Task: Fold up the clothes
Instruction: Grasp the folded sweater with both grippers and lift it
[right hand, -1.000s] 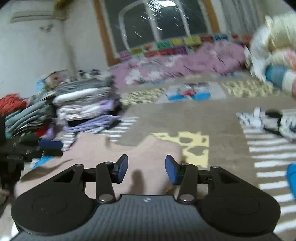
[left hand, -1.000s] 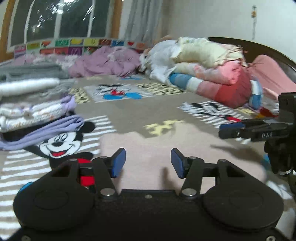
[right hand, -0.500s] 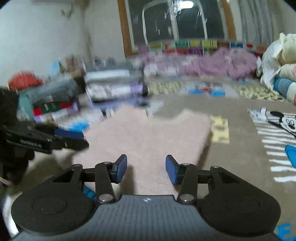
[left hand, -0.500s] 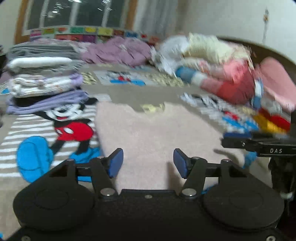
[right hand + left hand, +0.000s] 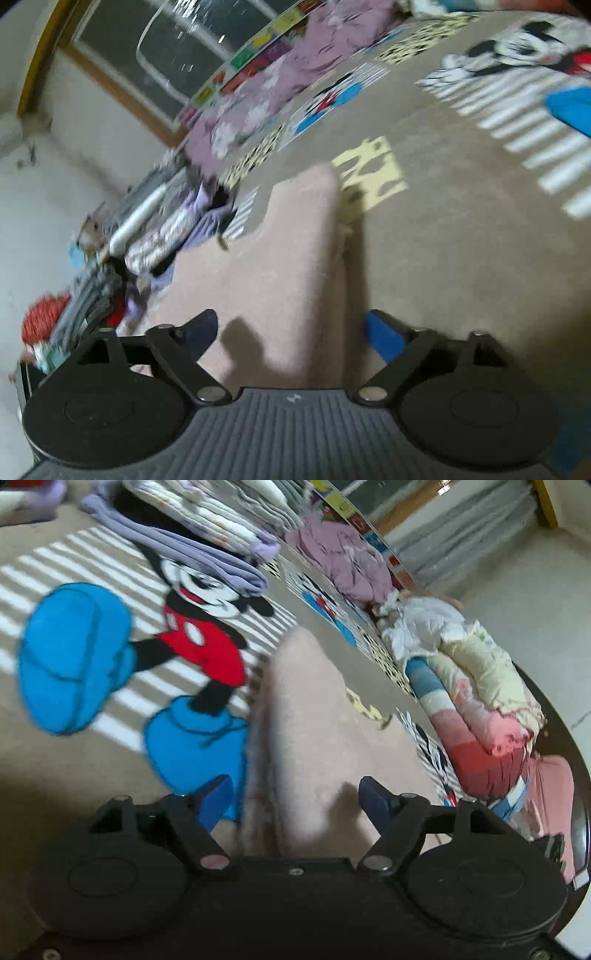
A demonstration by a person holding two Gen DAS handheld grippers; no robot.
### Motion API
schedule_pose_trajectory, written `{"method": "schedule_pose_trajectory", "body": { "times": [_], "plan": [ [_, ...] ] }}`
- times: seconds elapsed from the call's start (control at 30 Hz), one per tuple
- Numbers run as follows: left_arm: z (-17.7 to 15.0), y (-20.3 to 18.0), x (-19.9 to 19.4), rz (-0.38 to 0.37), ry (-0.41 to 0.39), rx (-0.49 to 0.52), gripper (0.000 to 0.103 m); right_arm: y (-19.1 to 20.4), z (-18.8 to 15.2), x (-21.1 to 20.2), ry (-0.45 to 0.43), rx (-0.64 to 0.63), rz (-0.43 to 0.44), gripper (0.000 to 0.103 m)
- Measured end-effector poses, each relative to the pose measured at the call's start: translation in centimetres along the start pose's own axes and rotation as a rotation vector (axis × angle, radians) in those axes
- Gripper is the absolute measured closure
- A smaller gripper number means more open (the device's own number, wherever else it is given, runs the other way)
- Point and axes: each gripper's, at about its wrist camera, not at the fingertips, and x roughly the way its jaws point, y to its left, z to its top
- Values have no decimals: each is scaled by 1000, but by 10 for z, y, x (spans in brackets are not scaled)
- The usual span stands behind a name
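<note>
While the left tongs [image 5: 295,797] and right tongs [image 5: 291,332] gape wide astride opposite edges of the pink garment [image 5: 314,731] spread on the bed [image 5: 461,229], uneven bites could skew any fold.

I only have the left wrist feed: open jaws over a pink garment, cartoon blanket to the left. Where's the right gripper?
Observer: The right gripper is open too, its jaws straddling the pink garment's right-hand edge, one finger over the pink fabric, the other over the tan blanket.
Operator: Anything pinched on that side?
Observer: No, nothing is held between its fingers; its shadow falls on the fabric.
Operator: What's left of the garment from there?
Observer: A stack of folded clothes, with more piles beyond it near the white wall.
</note>
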Motion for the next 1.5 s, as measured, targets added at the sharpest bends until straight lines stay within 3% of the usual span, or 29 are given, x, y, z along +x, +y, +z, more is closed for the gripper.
{"method": "schedule_pose_trajectory", "body": {
  "times": [0.23,0.3,0.37,0.4,0.5,0.73,0.87,0.93,1.0,1.03,1.07,1.1,1.13,1.23,1.27,1.37,1.5],
  "plan": [
    [10,-6,21,-57,33,-26,31,-1,4,6,30,-23,41,14],
    [9,-4,21,-67,37,-38,41,-3,6,7,33,-12,60,35],
    [8,-1,19,-85,37,-61,49,-11,6,11,29,24,100,45],
    [7,0,17,-99,35,-76,57,-13,6,12,28,36,115,46],
    [7,-3,-1,-143,-7,-103,68,-15,4,9,18,65,160,56],
    [6,-10,-45,-243,-106,-164,72,10,5,-12,-40,100,317,65],
    [6,-6,-98,-232,-146,-149,72,37,4,-26,-64,134,429,65],
    [0,2,-114,-174,-143,-157,67,44,-5,-28,-42,139,419,65],
    [-10,14,-118,-62,-97,-133,23,49,-18,-29,-8,123,378,56],
    [-15,20,-120,-7,-76,-125,20,50,-25,-28,10,110,337,37],
    [-20,26,-121,47,-64,-140,20,46,-35,-27,30,91,252,24],
    [-23,32,-122,91,-55,-155,20,38,-43,-26,43,95,193,24],
    [-24,35,-122,84,-57,-167,20,31,-48,-28,42,116,176,30],
    [-27,44,-125,63,-64,-201,20,20,-49,-37,13,190,217,26],
    [-27,44,-122,62,-61,-195,20,23,-49,-35,28,190,225,21],
    [-24,46,-115,49,-61,-191,20,34,-48,-28,75,190,249,19],
    [-23,45,-106,-1,-61,-177,21,54,-58,-14,111,86,190,18]
  ]
}}
